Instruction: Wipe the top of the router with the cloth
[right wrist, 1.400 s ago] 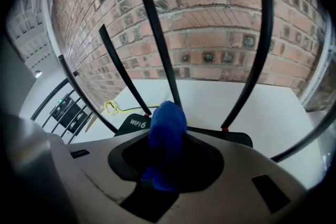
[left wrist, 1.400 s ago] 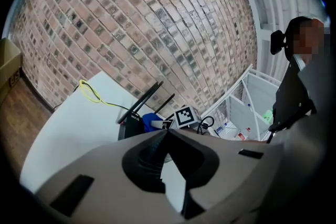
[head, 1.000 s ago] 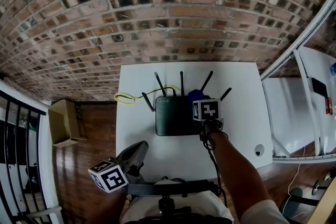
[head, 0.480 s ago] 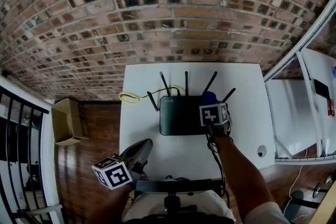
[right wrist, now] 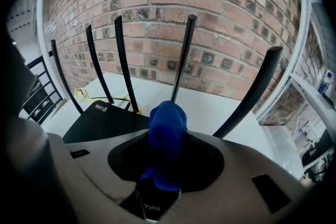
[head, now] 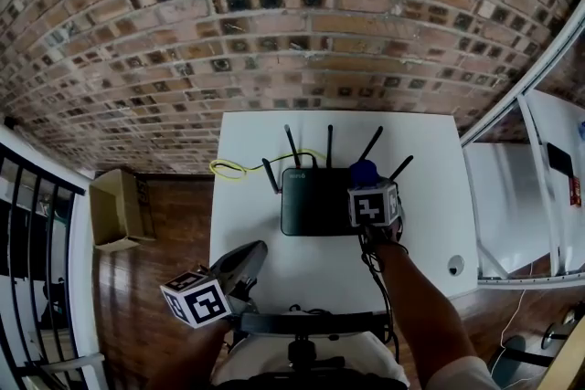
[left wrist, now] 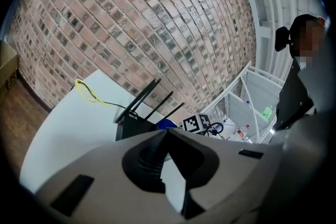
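- Router (head: 315, 201): black, flat on the white table (head: 425, 155), with its antennas (head: 329, 142) towards the brick wall; its place on the table is unchanged.
- Cloth (head: 364, 170): a blue wad at the router's right rear corner, between two antennas. Contact with the lid cannot be confirmed.
- Right gripper (right wrist: 166, 165): jaws clamped on the cloth, grip unaltered. Over the last second it has barely shifted along the right edge; its marker cube has turned slightly.
- Finding: this looks like a wipe stroke ending or reversing at the corner. Most of the lid lies to the left, apparently still to be covered.
- Left gripper (head: 251, 251): jaws together and empty, idle near the person's body, unmoved.
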`<state>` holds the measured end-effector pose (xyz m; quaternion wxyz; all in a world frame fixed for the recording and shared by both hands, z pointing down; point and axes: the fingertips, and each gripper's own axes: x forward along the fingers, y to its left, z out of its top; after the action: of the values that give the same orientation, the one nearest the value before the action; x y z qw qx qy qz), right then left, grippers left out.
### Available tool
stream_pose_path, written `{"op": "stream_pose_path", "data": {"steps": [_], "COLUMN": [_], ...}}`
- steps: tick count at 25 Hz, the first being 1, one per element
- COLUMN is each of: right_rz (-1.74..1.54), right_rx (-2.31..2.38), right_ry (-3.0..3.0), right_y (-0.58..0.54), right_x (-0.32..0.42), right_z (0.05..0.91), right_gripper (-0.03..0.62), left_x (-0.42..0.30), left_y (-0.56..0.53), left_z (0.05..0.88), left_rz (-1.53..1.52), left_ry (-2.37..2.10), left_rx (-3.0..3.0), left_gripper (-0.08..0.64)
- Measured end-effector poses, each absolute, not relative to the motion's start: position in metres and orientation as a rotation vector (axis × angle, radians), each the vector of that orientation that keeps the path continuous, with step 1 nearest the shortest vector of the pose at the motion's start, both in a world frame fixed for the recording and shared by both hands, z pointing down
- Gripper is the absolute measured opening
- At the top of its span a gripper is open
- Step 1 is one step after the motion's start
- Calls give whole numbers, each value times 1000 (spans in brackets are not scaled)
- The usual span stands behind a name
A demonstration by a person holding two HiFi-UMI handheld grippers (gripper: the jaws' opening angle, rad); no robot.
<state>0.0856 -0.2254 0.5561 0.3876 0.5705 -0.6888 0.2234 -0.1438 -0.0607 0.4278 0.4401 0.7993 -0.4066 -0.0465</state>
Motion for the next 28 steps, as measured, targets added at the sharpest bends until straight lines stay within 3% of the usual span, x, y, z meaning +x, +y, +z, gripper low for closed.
{"op": "stream_pose_path", "data": {"steps": [19, 28], "right_rz": [664, 777], "right_rx": [1138, 1047], "right_ry": [-2080, -2000], "right_y": [-190, -167], "right_x": [-87, -104], "right_z": [531, 570], "right_gripper": [144, 144], "left_x": [-159, -164], "left_y": [-41, -37], "left_z": [427, 427], "left_rz": [-104, -130], "left_ry": [-1033, -1026], "left_rx": [1970, 1991], "left_gripper": [25, 25]}}
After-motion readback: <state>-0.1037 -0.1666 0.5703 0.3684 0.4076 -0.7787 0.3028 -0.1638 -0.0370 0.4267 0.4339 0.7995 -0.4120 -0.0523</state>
